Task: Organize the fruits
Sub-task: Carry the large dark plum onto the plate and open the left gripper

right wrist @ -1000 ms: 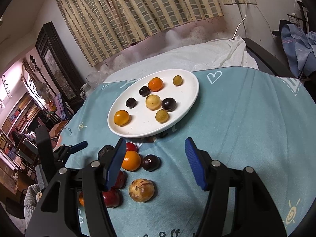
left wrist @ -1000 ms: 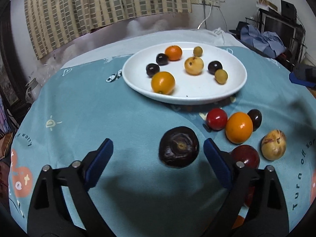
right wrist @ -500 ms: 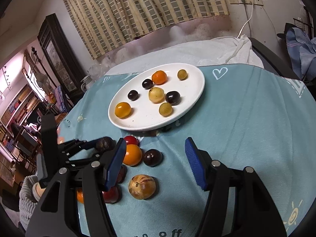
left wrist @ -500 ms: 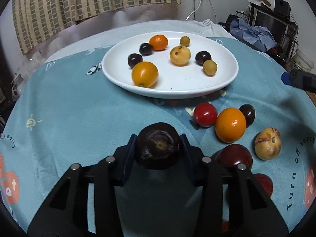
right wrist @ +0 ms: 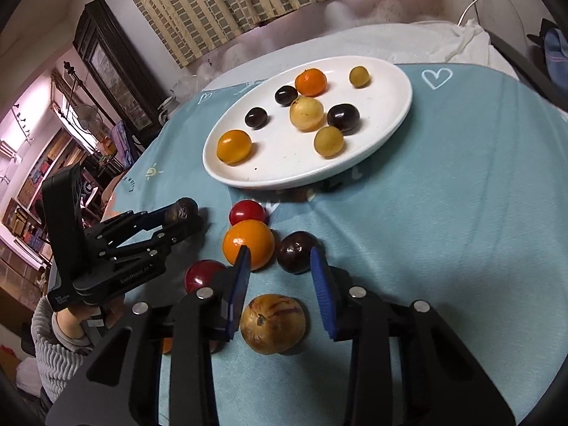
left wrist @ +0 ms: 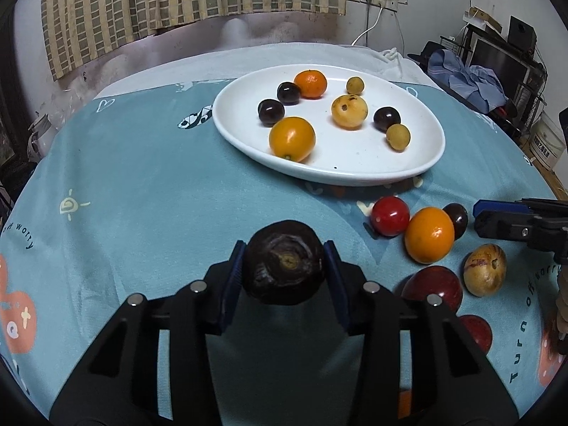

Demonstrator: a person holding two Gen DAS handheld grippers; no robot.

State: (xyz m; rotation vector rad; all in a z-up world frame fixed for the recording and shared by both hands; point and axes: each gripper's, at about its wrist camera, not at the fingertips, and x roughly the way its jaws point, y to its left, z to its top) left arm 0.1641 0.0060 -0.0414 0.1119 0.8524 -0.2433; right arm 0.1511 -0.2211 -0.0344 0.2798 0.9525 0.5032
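My left gripper [left wrist: 284, 271] is shut on a dark wrinkled passion fruit [left wrist: 284, 262] and holds it above the teal cloth; it also shows in the right wrist view [right wrist: 181, 211]. A white oval plate [left wrist: 419, 163] holds several small fruits. My right gripper [right wrist: 280, 291] is open, low over the loose fruits: a dark plum [right wrist: 296, 252] lies between its fingertips, a tan striped fruit [right wrist: 273, 323] just below, an orange [right wrist: 248, 243] at its left finger. In the left wrist view its tip [left wrist: 497, 214] reaches in from the right.
A red tomato [left wrist: 389, 216], an orange [left wrist: 429, 235], a tan fruit [left wrist: 484, 269] and red plums [left wrist: 435, 287] lie on the cloth right of my left gripper. The round table's edge curves off at left and right. A curtain hangs behind.
My left gripper closed on the passion fruit and lifted it. My right gripper moved down and forward over the loose fruits and narrowed its opening.
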